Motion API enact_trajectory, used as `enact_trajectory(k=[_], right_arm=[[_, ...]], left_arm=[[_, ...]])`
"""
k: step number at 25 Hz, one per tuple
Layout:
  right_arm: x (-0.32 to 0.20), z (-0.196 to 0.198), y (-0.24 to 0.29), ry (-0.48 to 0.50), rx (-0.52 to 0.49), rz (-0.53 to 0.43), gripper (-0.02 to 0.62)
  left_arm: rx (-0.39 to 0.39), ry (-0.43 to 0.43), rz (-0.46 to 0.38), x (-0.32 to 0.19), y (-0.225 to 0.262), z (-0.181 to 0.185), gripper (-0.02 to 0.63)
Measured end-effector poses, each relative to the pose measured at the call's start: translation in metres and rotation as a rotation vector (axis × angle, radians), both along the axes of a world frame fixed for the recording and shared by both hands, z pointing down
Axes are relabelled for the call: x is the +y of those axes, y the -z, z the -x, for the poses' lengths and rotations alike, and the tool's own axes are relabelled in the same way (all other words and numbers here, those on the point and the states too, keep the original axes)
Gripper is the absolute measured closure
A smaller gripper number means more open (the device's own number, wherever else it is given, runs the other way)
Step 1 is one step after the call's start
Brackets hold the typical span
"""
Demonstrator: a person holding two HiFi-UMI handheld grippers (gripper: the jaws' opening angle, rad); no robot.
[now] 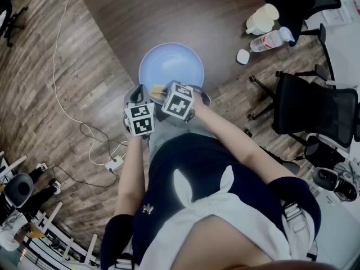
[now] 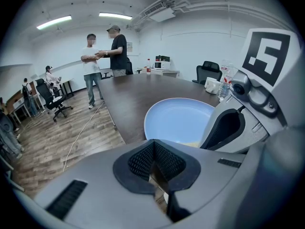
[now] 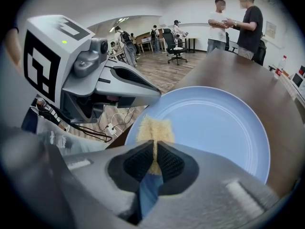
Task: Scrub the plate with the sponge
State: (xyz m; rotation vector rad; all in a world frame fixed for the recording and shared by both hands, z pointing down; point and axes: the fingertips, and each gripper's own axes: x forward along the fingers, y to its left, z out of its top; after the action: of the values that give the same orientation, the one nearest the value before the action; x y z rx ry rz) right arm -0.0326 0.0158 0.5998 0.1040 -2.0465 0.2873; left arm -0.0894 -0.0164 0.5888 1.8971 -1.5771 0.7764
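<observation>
A light blue plate (image 1: 171, 66) lies at the near edge of the dark brown table (image 1: 169, 10). My right gripper (image 1: 164, 91) is shut on a yellow sponge (image 3: 153, 129) with a blue backing. The sponge's tip rests on the plate (image 3: 214, 123) just inside its near rim. My left gripper (image 1: 138, 97) hangs beside the right one at the plate's near-left edge, off the table. In the left gripper view its jaws (image 2: 155, 168) are shut with nothing between them. That view also has the plate (image 2: 178, 118) ahead and the right gripper (image 2: 248, 104) close on the right.
A clear bottle (image 1: 270, 39), a cream jug (image 1: 262, 19) and a small white lid (image 1: 243, 56) sit at the table's right corner. Black office chairs (image 1: 315, 108) stand to the right. A white cable (image 1: 84, 128) runs over the wood floor. Two people (image 2: 106, 56) stand at the table's far end.
</observation>
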Motion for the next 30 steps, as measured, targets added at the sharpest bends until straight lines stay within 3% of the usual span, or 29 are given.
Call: enact_trajectory(k=[30], right_arm=[[-0.024, -0.023, -0.002, -0.123, 0.020, -0.032, 0.574]], left_arm=[[-0.008, -0.001, 0.008, 0.003, -0.007, 0.000, 0.600]])
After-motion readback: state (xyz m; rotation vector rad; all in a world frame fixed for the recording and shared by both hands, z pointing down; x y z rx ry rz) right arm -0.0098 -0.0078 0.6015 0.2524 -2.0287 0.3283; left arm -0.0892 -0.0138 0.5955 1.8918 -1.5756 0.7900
